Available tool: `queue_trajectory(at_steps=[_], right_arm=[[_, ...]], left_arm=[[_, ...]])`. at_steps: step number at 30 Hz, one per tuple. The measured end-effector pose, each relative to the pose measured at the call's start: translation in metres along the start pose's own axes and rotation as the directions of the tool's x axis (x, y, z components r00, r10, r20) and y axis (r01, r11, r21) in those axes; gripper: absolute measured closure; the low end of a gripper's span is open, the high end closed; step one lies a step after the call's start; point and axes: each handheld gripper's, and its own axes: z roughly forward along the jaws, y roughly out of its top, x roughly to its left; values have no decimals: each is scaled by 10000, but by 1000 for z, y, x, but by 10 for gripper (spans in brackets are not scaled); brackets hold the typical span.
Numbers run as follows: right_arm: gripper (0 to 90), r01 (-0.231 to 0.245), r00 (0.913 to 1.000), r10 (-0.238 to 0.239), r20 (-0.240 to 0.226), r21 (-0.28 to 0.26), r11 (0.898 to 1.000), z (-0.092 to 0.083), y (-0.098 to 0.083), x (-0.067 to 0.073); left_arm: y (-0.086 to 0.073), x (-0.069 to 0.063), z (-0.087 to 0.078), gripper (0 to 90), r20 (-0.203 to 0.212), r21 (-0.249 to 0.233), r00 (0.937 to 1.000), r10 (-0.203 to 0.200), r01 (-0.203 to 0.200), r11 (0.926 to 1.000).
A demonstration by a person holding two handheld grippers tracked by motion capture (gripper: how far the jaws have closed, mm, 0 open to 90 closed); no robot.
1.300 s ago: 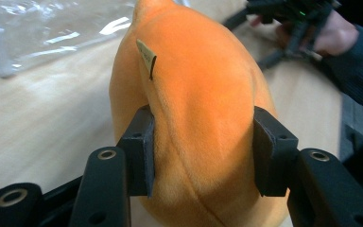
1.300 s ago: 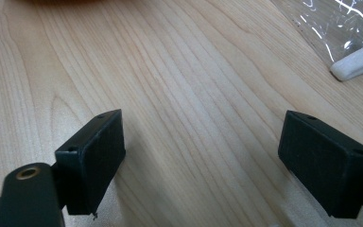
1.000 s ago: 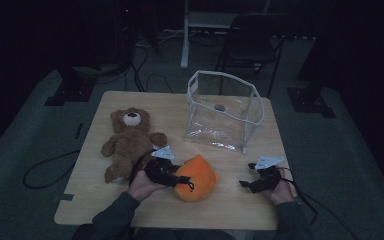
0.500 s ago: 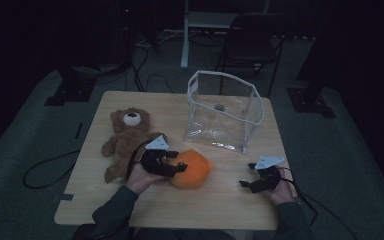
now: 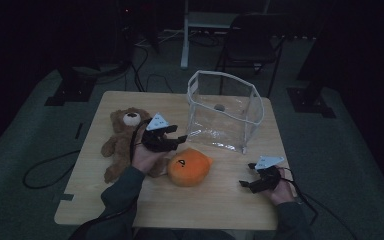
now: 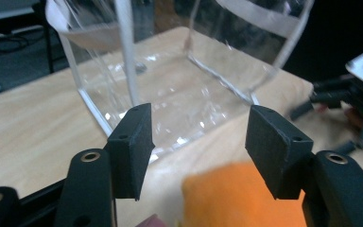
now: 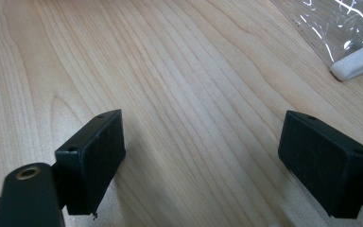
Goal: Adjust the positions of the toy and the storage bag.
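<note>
two soft toys are counted on one wooden table: one brown teddy bear at about nine o'clock and one orange plush near the centre, toward six o'clock. one clear plastic bag is counted at about one o'clock. two grippers are counted: left gripper and right gripper. one dark chair is seen beyond, at twelve o'clock.

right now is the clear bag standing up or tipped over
Standing up: the clear bag rests on its base on the table, mouth open upward.
</note>
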Motion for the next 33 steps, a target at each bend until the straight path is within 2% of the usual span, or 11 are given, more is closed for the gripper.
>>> queue_trajectory(at_steps=[9, 15, 20, 22, 25, 30, 33], right_arm=[[148, -13, 10000, 13, -11, 1, 10000, 0, 0, 0], [148, -13, 10000, 13, -11, 1, 10000, 0, 0, 0], [147, -19, 10000, 19, -11, 4, 10000, 0, 0, 0], [147, -13, 10000, 13, -11, 1, 10000, 0, 0, 0], [147, -15, 10000, 15, -11, 2, 10000, 0, 0, 0], [147, -13, 10000, 13, -12, 0, 10000, 0, 0, 0], [147, -14, 10000, 14, -11, 1, 10000, 0, 0, 0]], left_arm=[[18, 16, 26, 456, -661, -160, 9974, -282, 272, 9995], [25, 20, 41, 471, -946, -63, 9951, -297, 292, 9996], [28, 19, 58, 440, -1161, 102, 9926, -356, 370, 9993], [28, 20, 66, 450, -1122, 186, 9926, -473, 497, 9986], [25, 20, 74, 519, -1188, 367, 9918, -477, 523, 9980], [21, 24, 80, 732, -1406, 572, 9880, -638, 724, 9957], [20, 25, 80, 819, -1445, 614, 9879, -565, 659, 9959]])
